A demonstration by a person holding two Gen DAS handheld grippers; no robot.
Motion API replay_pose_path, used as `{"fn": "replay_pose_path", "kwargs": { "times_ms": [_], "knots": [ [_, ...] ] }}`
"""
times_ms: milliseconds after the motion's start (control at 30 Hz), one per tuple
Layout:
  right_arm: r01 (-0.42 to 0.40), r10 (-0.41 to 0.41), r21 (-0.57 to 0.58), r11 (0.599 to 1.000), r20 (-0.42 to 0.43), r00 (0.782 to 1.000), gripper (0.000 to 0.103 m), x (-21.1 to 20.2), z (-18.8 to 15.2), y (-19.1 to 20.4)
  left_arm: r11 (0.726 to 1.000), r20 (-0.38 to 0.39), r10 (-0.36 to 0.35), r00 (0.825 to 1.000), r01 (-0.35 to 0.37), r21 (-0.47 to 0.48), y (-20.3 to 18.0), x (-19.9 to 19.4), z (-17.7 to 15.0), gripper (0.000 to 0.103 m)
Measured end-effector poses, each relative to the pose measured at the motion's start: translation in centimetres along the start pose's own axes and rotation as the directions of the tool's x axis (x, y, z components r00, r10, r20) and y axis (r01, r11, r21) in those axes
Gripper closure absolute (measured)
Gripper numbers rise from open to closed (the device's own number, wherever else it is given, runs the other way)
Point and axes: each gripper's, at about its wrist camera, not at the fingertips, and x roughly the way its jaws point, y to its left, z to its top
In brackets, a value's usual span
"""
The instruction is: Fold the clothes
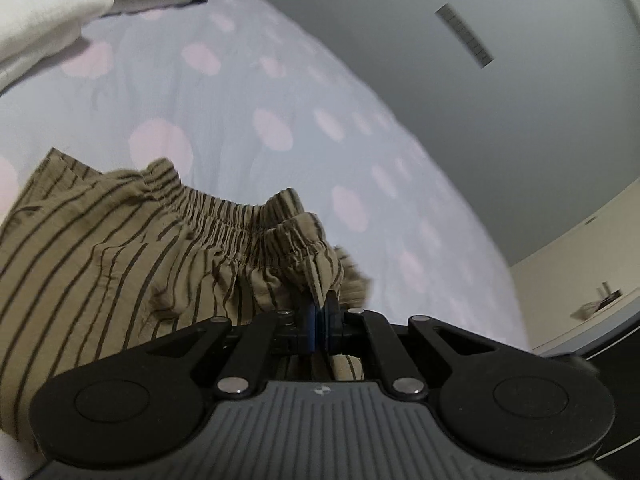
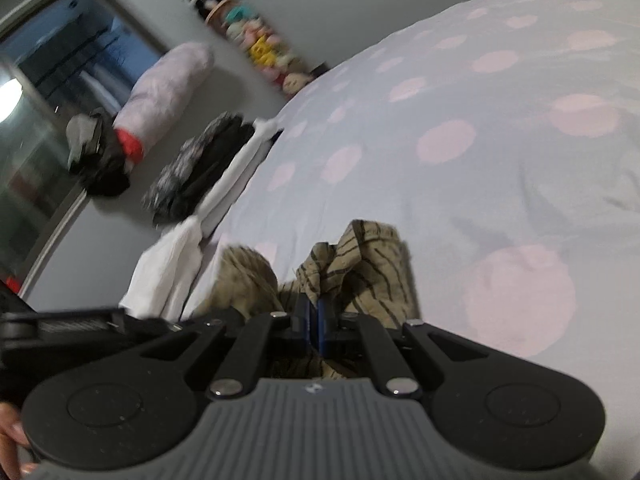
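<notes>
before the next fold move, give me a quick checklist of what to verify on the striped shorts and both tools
1. Left tool shut on the striped shorts at the elastic waistband: ok.
2. Right tool shut on the shorts' fabric: ok.
3. Spotted bed cover bare ahead of the shorts: ok.
4. White folded cloth apart from the shorts: ok.
5. Shorts flat, unbunched: not ok, crumpled at the right tool.
6. Both grips on matching corners: cannot tell.

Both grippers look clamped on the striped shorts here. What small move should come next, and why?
Probably lift and draw the two grippers apart to stretch the striped shorts flat. The left gripper pinches the bunched elastic waistband, the right gripper holds crumpled cloth, and the garment lies wrinkled on the dotted bedspread.
</notes>
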Motion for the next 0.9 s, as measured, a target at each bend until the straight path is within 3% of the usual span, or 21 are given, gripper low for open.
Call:
{"fn": "replay_pose_path", "kwargs": {
  "times_ms": [300,433,500,567,700,800,900],
  "knots": [
    [0.05,-0.049,0.0,0.999,-0.131,0.99,0.094,3.8,-1.8,0.1,1.0,0.007,-0.016,1.0,0.016,0.024,-0.7,-0.8,-0.2,0.099],
    [0.054,-0.054,-0.004,0.999,-0.146,0.988,0.09,3.4,-1.5,0.4,1.0,0.009,-0.012,1.0,0.012,0.024,-0.2,-0.7,0.1,0.099],
    [0.039,-0.042,-0.024,0.999,-0.152,0.988,0.075,2.7,-1.1,0.8,1.0,0.011,-0.01,1.0,0.01,0.023,-0.3,-0.8,0.1,0.099],
    [0.025,-0.034,-0.061,0.998,-0.151,0.988,0.071,1.7,-0.8,1.3,1.0,0.014,-0.009,1.0,0.009,0.023,-0.5,-1.2,-0.1,0.099],
    [0.071,-0.078,-0.136,0.988,-0.047,0.996,0.073,-1.0,-0.1,1.9,1.0,0.016,-0.007,1.0,0.006,0.028,-0.7,-1.2,-0.1,0.099],
    [0.113,-0.11,-0.065,0.992,0.051,0.993,0.09,-2.5,0.4,0.7,0.999,0.018,-0.005,1.0,0.004,0.047,-1.1,-1.0,-0.1,0.099],
    [0.094,-0.092,-0.014,0.995,0.087,0.992,0.096,-1.8,0.6,0.1,0.998,0.021,-0.003,1.0,0.002,0.065,-1.5,-0.8,0.0,0.099]
  ]
}}
